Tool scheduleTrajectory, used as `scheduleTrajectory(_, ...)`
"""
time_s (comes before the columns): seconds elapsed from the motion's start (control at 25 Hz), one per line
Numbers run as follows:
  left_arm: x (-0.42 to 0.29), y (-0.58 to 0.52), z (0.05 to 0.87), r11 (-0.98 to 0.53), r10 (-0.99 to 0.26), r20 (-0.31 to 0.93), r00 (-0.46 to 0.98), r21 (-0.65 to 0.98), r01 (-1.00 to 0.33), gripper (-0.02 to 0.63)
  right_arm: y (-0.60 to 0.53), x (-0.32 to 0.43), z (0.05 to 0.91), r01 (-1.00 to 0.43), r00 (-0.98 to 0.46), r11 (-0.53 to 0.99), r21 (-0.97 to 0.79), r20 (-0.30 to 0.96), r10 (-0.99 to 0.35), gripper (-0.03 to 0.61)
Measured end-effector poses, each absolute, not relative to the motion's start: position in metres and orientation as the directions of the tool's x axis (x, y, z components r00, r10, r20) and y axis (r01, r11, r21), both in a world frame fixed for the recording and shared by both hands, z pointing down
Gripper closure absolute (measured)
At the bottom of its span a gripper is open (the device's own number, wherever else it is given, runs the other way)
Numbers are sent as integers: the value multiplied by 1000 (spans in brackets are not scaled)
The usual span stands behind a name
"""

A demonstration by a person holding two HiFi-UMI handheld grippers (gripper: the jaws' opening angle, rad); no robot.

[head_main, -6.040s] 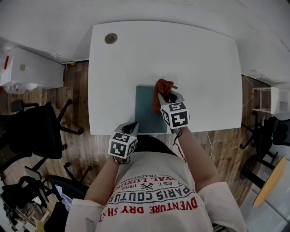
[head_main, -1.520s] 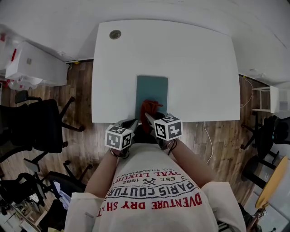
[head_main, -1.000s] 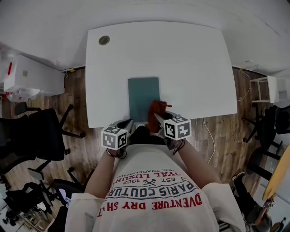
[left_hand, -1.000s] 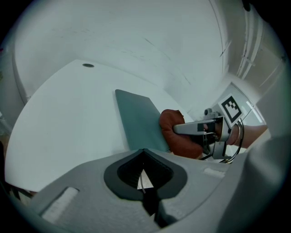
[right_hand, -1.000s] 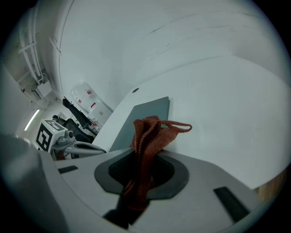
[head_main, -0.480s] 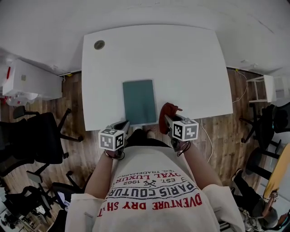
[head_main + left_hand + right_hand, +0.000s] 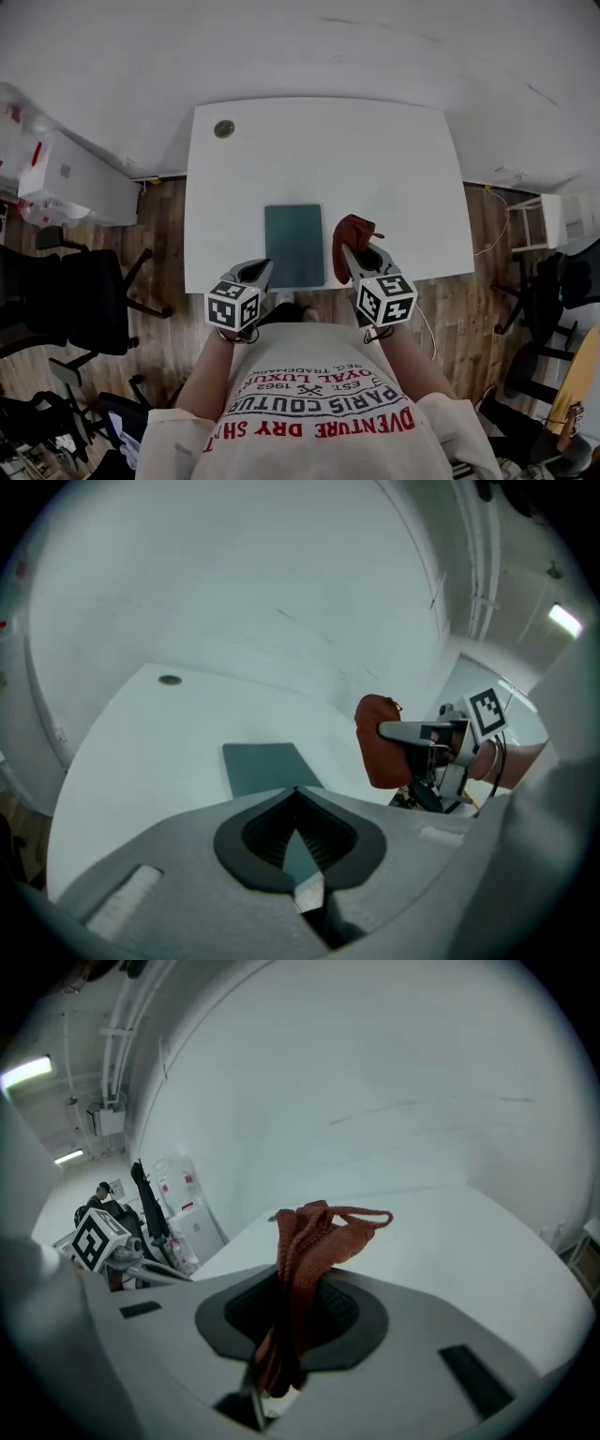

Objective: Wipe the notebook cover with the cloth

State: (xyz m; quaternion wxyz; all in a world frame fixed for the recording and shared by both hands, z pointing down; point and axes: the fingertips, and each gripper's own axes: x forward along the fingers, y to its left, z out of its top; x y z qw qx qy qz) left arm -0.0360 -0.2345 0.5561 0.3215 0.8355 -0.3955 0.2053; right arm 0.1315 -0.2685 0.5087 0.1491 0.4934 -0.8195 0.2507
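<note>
R gripper [image 7: 361, 255] jaws clamped on rust-red knit cloth [image 7: 347, 242]; cloth bunched, sticking out past tips, held just beside R edge of dark teal rectangular notebook [image 7: 293, 246]. L gripper [image 7: 255, 272] jaws together, nothing in them, near notebook's near-L corner. Notebook lies flat on white rectangular tabletop [image 7: 403, 169], mid front edge.
</note>
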Motion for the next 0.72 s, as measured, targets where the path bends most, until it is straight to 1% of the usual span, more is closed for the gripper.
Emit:
scheduleTrajectory(0.2, -27, -268, 486, -580, -632, 459, 624, 254, -774, 604, -295, 124, 441, -884, -468, 430, -186, 332, -819, 499)
scheduleTrajectory(0.4, -24, -295, 407, -618, -731, 281, 621, 111, -778, 604, -305, 109, 387, -863, -504, 499, -74, 191, -842, 499)
scheduleTrajectory(0.56, -24, -304, 361, -627, -760, 176, 626, 58, -777, 604, -308, 105, 363, -859, -510, 513, -13, 128, -851, 499)
scheduleTrajectory(0.72, -21, -299, 336, -645, -755, 138, 641, 18, -764, 604, -306, 107, 342, -871, -489, 491, 18, 58, -870, 500)
